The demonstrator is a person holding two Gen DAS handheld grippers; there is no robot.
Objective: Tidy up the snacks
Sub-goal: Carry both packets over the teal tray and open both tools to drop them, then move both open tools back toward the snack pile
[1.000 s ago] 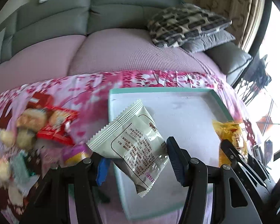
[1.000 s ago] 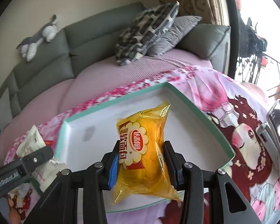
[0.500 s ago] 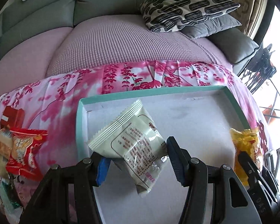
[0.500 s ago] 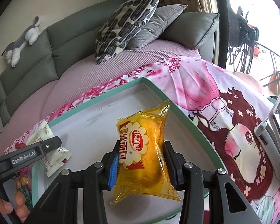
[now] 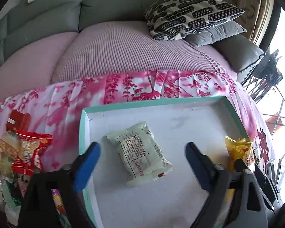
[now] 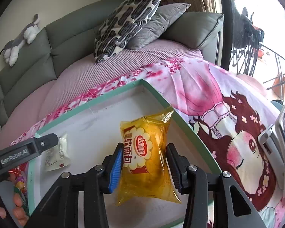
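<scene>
A shallow white tray with a teal rim (image 5: 82, 133) (image 6: 112, 95) lies on a pink floral cloth. A pale green snack packet (image 5: 140, 153) (image 6: 56, 154) lies flat inside it, near its left side. My left gripper (image 5: 142, 158) is open and empty just above and before that packet. My right gripper (image 6: 144, 163) is shut on a yellow bread packet (image 6: 145, 152) and holds it over the tray's right part; that packet also shows at the right in the left wrist view (image 5: 239, 152).
A pile of loose snacks, one in a red wrapper (image 5: 30, 150), lies on the cloth left of the tray. Behind is a sofa with a patterned pillow (image 5: 190, 13) (image 6: 127, 22). A phone on a stand (image 6: 281, 133) sits at the right.
My left gripper opened and let the pale green packet drop flat into the tray. My right gripper, still holding the yellow packet, moved over the tray's right side.
</scene>
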